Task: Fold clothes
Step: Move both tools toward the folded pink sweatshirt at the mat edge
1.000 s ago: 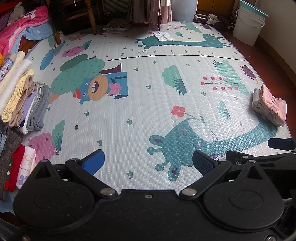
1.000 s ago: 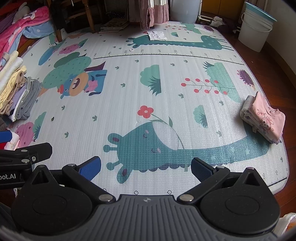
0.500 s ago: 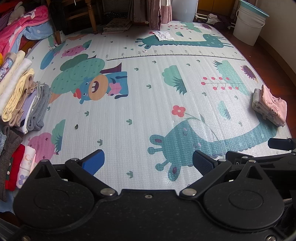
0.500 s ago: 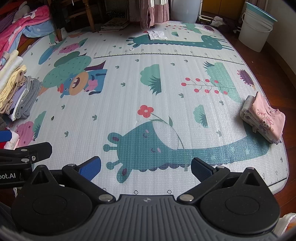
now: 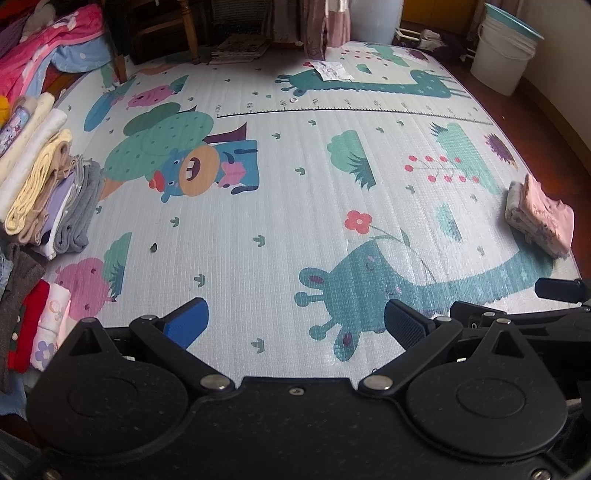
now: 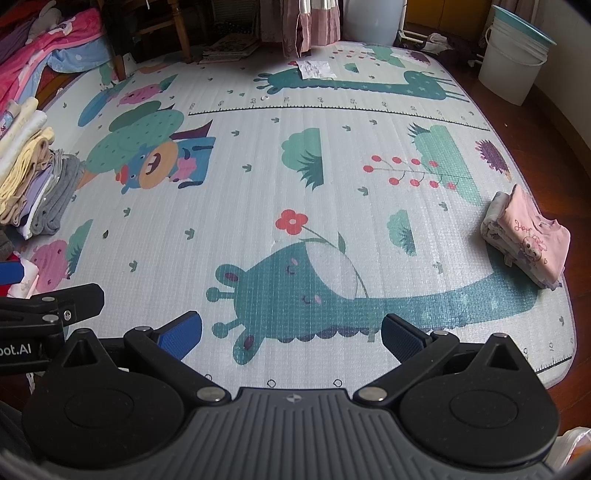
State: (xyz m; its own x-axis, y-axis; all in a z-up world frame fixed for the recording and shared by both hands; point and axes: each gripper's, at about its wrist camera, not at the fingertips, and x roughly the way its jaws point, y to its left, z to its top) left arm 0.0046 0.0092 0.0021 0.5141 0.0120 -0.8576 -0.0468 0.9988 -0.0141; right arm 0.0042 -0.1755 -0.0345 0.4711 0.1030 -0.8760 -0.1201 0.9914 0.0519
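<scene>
A cartoon play mat covers the floor. At its right edge lies a small stack of folded clothes with a pink top uppermost. Along the left edge stand piles of folded garments, cream, beige, lilac and grey. Red, brown and white clothes lie at the near left. My left gripper hangs open over the near mat, holding nothing. My right gripper is open too, empty, just right of the left one.
A white bucket stands at the far right on the wooden floor. A paper sheet lies on the far mat. Chair legs, a curtain and pink bedding line the back and left.
</scene>
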